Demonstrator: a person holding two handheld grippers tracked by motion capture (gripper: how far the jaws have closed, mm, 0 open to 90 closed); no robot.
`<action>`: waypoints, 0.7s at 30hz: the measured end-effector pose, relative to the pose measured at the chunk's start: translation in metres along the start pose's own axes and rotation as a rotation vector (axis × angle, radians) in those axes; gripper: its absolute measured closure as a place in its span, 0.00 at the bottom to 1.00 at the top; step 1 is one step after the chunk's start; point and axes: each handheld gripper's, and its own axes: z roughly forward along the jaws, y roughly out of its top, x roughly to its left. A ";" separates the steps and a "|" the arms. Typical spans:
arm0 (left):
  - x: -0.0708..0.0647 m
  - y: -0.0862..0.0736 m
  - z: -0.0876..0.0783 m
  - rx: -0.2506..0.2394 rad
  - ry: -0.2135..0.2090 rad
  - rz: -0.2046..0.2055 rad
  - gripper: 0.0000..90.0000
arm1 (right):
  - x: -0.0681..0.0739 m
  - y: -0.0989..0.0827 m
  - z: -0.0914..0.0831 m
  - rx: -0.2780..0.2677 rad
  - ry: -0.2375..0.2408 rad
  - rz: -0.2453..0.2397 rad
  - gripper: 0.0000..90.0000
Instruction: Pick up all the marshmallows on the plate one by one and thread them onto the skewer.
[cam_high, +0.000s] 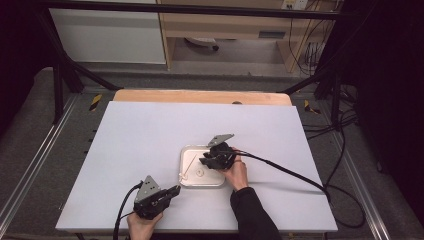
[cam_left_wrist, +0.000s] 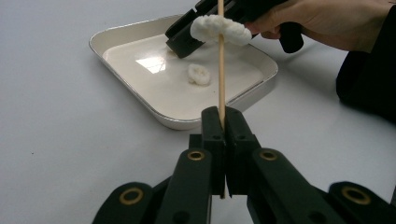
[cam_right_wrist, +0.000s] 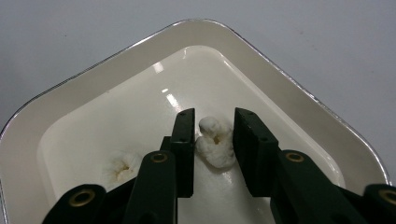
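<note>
A shallow white tray (cam_high: 186, 150) lies at the table's middle. My left gripper (cam_left_wrist: 223, 112) is shut on a thin wooden skewer (cam_left_wrist: 221, 84), and a white puffy piece (cam_left_wrist: 219, 27) is threaded near the skewer's far end, above the tray (cam_left_wrist: 140, 100). In the high view this gripper (cam_high: 175, 190) sits just left of the tray's near corner. My right gripper (cam_right_wrist: 214, 116) reaches into the tray (cam_right_wrist: 280, 70), jaws on either side of a white piece (cam_right_wrist: 215, 144) on the tray floor, a sliver of gap showing on the right. A second piece (cam_right_wrist: 121, 165) lies to its left.
The table is covered by a white sheet (cam_high: 140, 130) with a wooden edge (cam_high: 200, 96) at the far side. Black cables (cam_high: 290, 172) trail right from my right gripper (cam_high: 206, 161). A metal frame and cabinets stand beyond the table.
</note>
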 end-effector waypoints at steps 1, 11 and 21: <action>0.000 0.000 0.000 -0.001 0.000 -0.001 0.98 | 0.000 0.000 0.000 -0.001 -0.002 0.001 0.78; 0.000 0.000 -0.001 -0.002 -0.001 0.003 0.98 | 0.000 0.003 -0.009 0.001 0.003 0.023 0.80; -0.001 0.001 -0.001 -0.004 -0.002 0.005 0.98 | 0.005 0.009 -0.030 -0.028 0.034 0.043 0.80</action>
